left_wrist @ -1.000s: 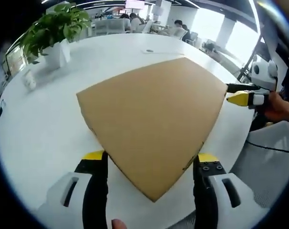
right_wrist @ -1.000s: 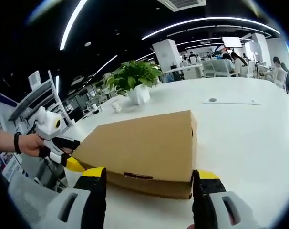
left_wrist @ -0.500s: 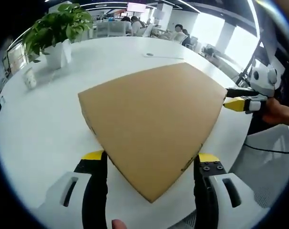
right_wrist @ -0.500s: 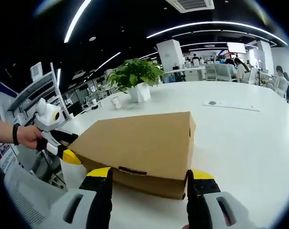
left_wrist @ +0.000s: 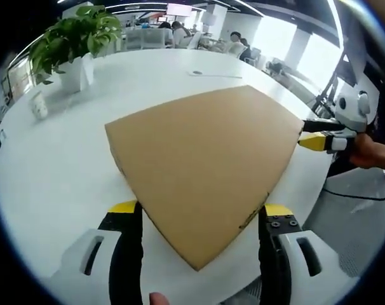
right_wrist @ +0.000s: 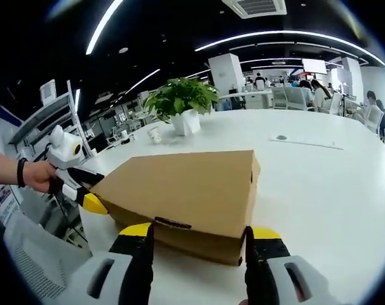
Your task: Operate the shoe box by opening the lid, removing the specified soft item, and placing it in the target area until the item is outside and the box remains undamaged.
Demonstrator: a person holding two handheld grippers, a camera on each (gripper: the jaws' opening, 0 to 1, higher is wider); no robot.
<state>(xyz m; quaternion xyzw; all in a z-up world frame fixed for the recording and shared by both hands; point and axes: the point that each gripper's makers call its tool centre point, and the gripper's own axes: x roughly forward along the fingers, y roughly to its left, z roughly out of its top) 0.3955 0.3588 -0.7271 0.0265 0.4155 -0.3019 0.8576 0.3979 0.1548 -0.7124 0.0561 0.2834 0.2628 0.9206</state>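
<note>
Closed shoe box on white table; both hand-held grippers wide apart; potted plant, cup behind.

the shoe box is showing plain brown cardboard, matt and smooth, with a closed lid. the worktop under it is looking white, smooth and slightly glossy, catching ceiling light beyond the box. the left tongs are wearing black and yellow matt plastic on white shells, as are the right tongs. beyond the box, the plant pot is looking white and smooth.
</note>
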